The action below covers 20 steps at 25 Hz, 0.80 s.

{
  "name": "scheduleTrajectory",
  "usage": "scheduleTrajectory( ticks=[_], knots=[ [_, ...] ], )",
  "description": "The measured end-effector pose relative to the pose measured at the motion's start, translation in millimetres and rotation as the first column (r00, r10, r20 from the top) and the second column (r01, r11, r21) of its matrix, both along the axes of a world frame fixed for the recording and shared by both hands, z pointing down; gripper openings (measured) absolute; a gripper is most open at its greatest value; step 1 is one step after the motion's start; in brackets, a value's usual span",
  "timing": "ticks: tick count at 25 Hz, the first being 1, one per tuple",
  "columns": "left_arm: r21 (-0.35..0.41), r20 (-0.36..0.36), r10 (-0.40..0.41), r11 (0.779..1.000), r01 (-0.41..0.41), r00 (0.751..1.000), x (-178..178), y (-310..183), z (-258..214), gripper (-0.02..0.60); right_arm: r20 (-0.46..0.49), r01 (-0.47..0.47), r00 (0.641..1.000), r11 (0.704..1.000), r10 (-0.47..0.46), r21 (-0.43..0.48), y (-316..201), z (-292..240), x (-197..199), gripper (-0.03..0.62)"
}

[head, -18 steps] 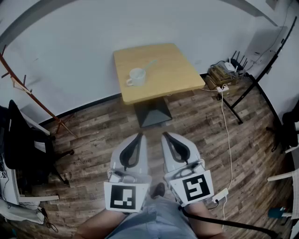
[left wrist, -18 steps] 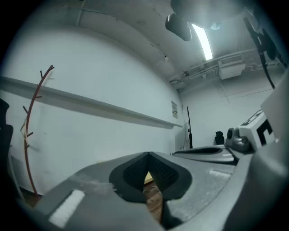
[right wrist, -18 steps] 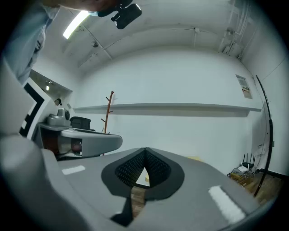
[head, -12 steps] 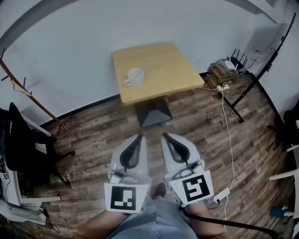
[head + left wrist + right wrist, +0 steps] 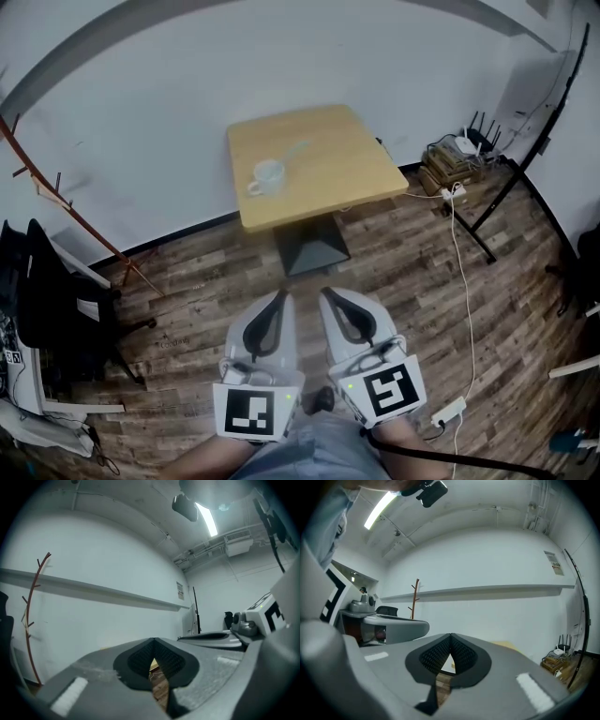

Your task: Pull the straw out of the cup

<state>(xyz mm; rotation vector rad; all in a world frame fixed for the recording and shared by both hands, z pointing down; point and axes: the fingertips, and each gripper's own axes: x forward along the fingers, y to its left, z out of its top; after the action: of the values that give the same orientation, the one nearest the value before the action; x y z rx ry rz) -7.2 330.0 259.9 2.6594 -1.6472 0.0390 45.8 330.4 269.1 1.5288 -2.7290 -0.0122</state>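
Observation:
A white cup (image 5: 266,175) stands on the left half of a small wooden table (image 5: 347,155) by the wall. A pale straw (image 5: 293,150) leans out of it toward the upper right. Both grippers hover over the floor in front of the person, well short of the table. My left gripper (image 5: 281,295) is shut, its tips meeting with nothing between them (image 5: 153,641). Right beside it, my right gripper (image 5: 324,293) is also shut and empty (image 5: 451,635). Both point level toward the table.
The table stands on a dark pedestal base (image 5: 309,246) on wood flooring. A red coat stand (image 5: 56,197) and a chair with dark clothing (image 5: 47,300) are at the left. A router and crate (image 5: 455,155), cables and a power strip (image 5: 448,411) lie at the right.
The whole view has slid slightly downward in the frame. The grippers stay side by side and shut. Cup and straw have not moved on the table.

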Motion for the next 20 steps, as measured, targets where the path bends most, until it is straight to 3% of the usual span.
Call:
scheduleTrajectory(
  ticks=[11,20],
  knots=[
    [-0.080,0.032,-0.046,0.996,0.048,0.998,11,-3,31,0.020,0.041,0.039,0.999,0.997,-0.036,-0.064,-10,30,17,0.006],
    [-0.141,-0.004,-0.032,0.990,0.031,0.999,4,-77,55,0.020,0.017,0.037,0.999,0.991,-0.035,-0.132,-80,54,7,0.006]
  ],
)
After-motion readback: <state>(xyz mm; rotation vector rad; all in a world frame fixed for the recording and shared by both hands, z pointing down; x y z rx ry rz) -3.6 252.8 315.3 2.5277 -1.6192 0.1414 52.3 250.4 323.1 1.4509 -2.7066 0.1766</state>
